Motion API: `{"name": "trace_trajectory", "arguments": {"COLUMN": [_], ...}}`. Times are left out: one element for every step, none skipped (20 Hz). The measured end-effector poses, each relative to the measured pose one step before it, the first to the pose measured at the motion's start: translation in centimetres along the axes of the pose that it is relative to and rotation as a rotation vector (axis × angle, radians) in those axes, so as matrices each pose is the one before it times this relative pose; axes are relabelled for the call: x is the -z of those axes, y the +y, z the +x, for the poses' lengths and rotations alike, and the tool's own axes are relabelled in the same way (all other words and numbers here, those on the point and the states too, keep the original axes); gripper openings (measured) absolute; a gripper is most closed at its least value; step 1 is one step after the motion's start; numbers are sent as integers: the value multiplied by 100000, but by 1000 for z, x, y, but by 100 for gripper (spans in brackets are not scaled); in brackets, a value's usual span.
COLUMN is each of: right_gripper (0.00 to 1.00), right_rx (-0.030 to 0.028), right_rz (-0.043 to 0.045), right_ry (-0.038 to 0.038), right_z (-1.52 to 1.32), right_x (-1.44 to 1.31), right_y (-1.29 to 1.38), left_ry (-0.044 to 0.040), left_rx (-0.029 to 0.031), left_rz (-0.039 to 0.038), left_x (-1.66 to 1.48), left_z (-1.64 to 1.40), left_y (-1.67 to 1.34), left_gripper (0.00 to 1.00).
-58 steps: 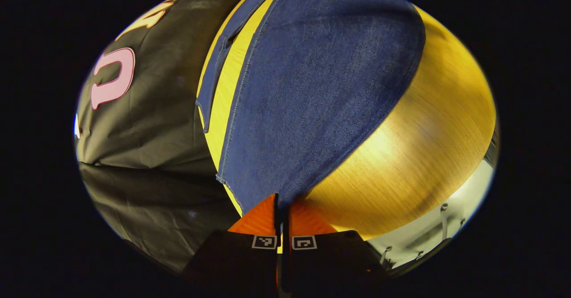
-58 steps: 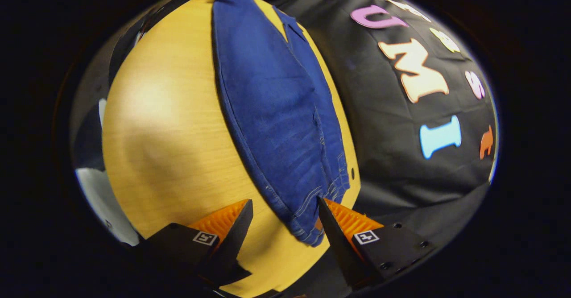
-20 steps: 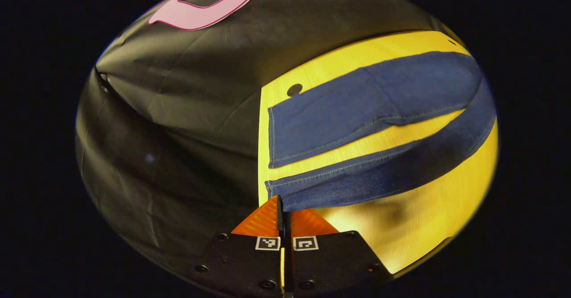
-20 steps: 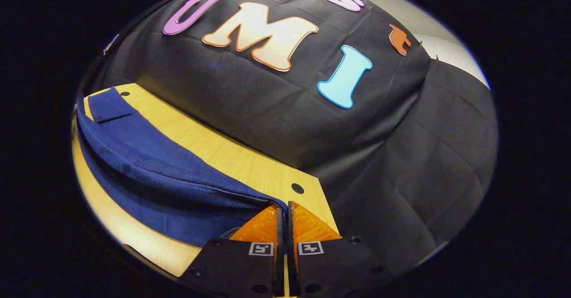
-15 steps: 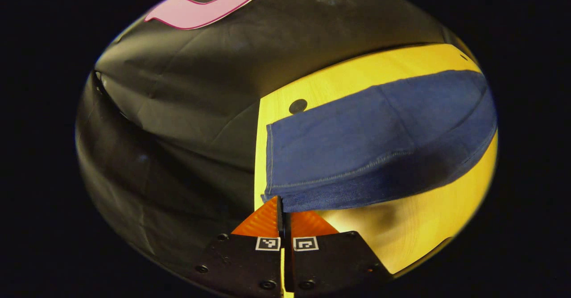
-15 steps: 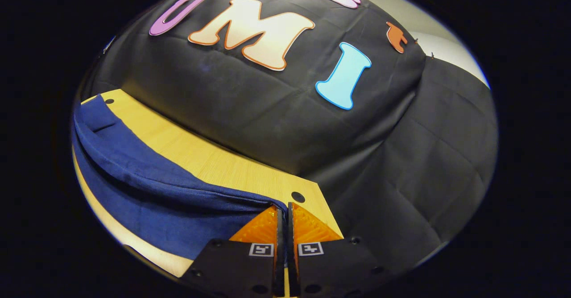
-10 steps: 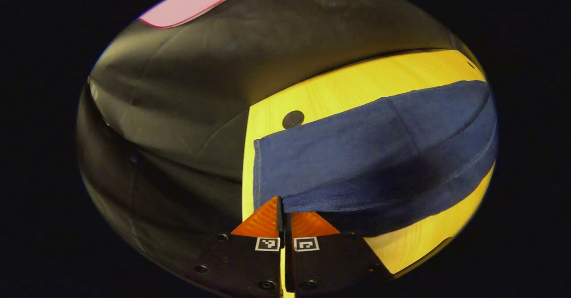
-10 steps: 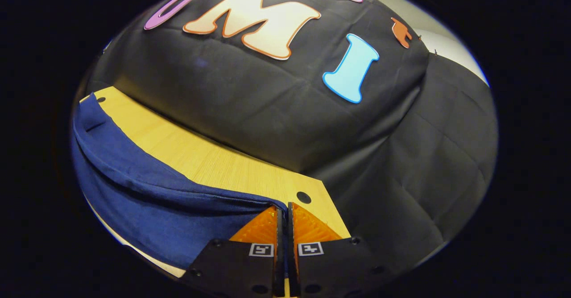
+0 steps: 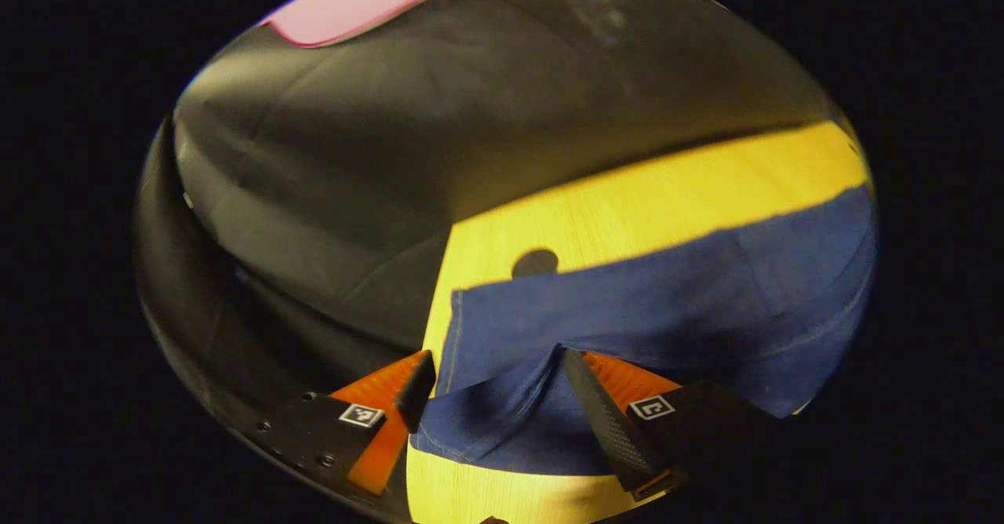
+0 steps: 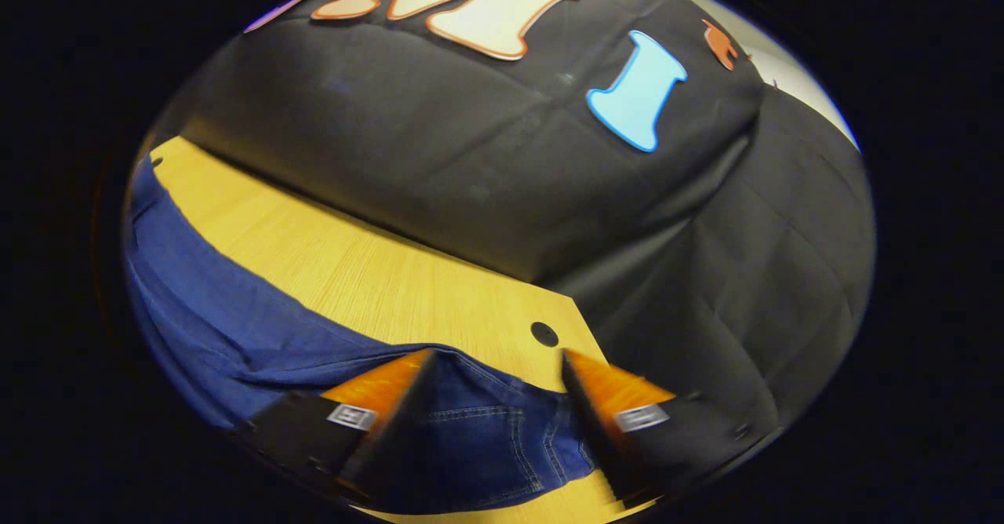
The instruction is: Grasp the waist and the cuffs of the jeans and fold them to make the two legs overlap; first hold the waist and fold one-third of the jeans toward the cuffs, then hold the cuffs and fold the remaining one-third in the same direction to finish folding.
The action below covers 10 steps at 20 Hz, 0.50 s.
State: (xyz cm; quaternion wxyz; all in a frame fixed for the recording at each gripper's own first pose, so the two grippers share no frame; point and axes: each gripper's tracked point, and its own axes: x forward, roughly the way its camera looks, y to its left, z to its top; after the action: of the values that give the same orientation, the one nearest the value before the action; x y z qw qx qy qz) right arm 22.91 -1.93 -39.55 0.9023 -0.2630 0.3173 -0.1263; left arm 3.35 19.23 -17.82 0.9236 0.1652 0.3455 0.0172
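Two layers of the jeans (image 9: pixel 667 304) lie flat along the wooden table (image 9: pixel 627 210), one leg over the other, their cuffs beside the round hole (image 9: pixel 535 262) near the table's end. In the left gripper view, the left gripper (image 9: pixel 492 383) stands spread wide, a raised bit of cuff hem between its fingers, neither pressing it. In the right gripper view, the right gripper (image 10: pixel 496 387) is likewise parted over the waist, where stitched seams show, close to another hole (image 10: pixel 543 333).
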Motion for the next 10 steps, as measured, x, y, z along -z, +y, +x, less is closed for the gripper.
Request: {"name": "trace_trajectory", "arguments": {"right_gripper": [99, 99, 99, 99, 99, 99, 99, 99, 99, 100], "right_rx": [1586, 513, -285, -210, -695, -1514, -1925, -972, -323, -354], "right_rz": [849, 234, 124, 167, 1109, 2273, 2931, 3041, 2913, 2906], "right_ry": [-1197, -593, -546, -234, 93, 595, 1480, 1123, 1110, 1128], "right_z": [-749, -667, -587, -373, -346, -391, -371, -109, -103, 7], "right_x": [-244, -11, 194, 460, 594, 895, 1048, 1134, 871, 705], "right_y": [-1121, -679, -776, -879, -843, -563, -506, -729, -905, -833], "left_ry": [-4505, 445, 484, 351, 601, -459, -786, -2085, -2650, -3638], "left_rx": [356, -318, -816, -858, -88, -404, -113, 814, -128, -231], "left_rz": [-5743, -1962, -2697, -2801, -3289, -3874, -4694, -3909, -2638, -1122], "left_x": [-542, -443, -39, 16, 144, 224, -234, -655, -496, -276], "left_z": [-1011, -623, -251, -117, -86, -439, -134, 82, 209, -61], "left_y": [-41, 63, 110, 68, 105, -8, 124, 69, 224, 73], "left_gripper": [100, 93, 93, 94, 94, 94, 95, 95, 95, 95]}}
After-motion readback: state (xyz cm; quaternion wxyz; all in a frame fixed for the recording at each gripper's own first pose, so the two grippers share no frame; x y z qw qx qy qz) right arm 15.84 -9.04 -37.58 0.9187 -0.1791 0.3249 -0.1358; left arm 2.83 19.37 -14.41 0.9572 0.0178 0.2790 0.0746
